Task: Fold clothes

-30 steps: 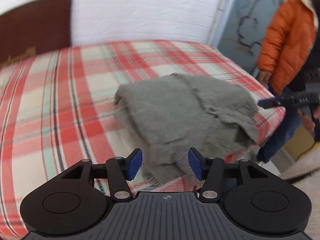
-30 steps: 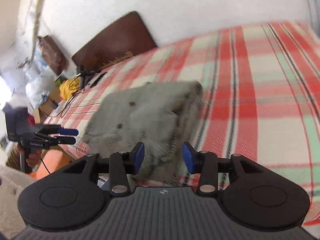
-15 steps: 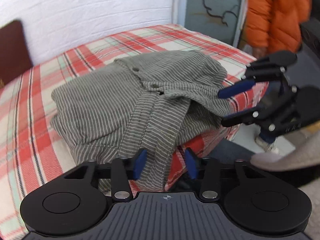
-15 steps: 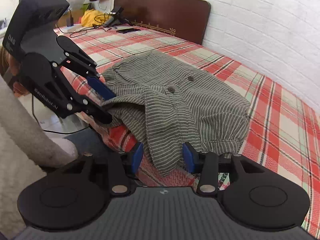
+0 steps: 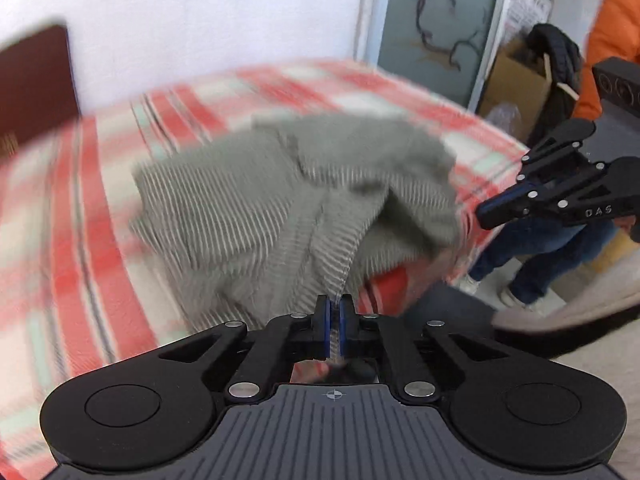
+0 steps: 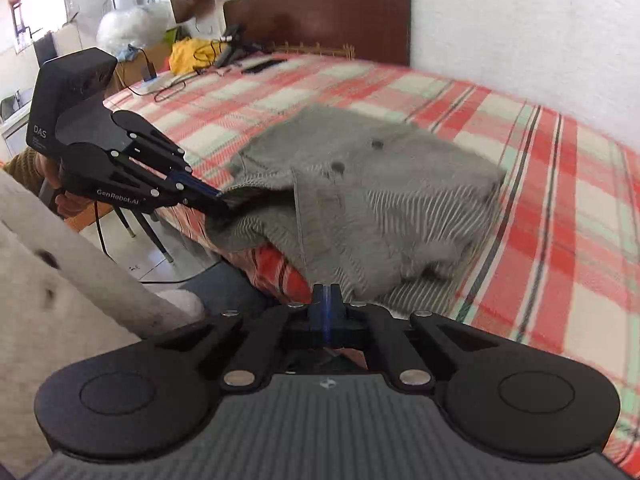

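Note:
A grey striped button shirt [image 5: 280, 200] [image 6: 380, 200] lies crumpled near the corner of a bed with a red plaid cover [image 5: 80, 240] [image 6: 560, 200]. My left gripper [image 5: 334, 310] is shut on the shirt's near hem, with a strip of fabric showing between the blue pads. In the right wrist view the left gripper [image 6: 222, 196] pinches the shirt's left edge. My right gripper [image 6: 327, 294] is shut at the hem that hangs over the bed's edge, and the fabric runs into its tips. From the left wrist view the right gripper [image 5: 482, 210] sits at the shirt's right corner.
A dark wooden headboard [image 6: 320, 20] stands against the white wall. Cables, a phone and a yellow cloth [image 6: 192, 52] lie at the bed's far end. A person in an orange jacket [image 5: 616, 40] stands by a cardboard box [image 5: 516, 80]. A pale fleece sleeve [image 6: 60, 280] is at left.
Both grippers went from open, with the shirt's hem between their pads, to shut on it. Both came down closer to the shirt at the bed's edge.

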`<state>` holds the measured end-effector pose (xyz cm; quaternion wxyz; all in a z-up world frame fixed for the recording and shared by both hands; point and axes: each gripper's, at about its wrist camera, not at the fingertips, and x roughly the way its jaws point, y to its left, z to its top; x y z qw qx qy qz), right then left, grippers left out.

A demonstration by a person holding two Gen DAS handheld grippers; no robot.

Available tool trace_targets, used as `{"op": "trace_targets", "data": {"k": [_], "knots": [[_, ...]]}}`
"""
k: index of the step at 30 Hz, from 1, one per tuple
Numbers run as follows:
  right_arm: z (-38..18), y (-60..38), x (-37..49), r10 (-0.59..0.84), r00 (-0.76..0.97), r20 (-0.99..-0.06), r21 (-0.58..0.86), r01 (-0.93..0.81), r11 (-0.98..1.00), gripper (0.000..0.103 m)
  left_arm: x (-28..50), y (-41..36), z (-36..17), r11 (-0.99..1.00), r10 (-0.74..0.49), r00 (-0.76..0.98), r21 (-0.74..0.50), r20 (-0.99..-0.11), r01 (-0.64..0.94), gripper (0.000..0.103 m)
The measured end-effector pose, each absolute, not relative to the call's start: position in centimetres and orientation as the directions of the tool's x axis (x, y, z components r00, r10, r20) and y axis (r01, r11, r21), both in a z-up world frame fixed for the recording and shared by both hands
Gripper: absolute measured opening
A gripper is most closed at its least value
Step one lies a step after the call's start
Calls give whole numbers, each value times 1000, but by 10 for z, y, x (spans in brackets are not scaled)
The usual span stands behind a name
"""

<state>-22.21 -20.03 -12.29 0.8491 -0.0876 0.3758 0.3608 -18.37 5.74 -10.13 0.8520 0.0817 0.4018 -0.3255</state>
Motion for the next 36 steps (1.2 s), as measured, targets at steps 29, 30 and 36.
{"op": "trace_targets", "data": {"k": [29,30,36], "knots": [[-174,-283,-6,736,470,-486,810,-74,582,44,25,147,-111,718,-663,472,-671,-581,183,71],[-177,-282,-2,747,463,-478,823,-61,565,44,29,149,-115,705,-671,471,-689,-573,166,71],[-194,-272,15,765,434,-476,851,7,525,42,41,156,-134,636,-694,502,-766,-516,93,65]]}}
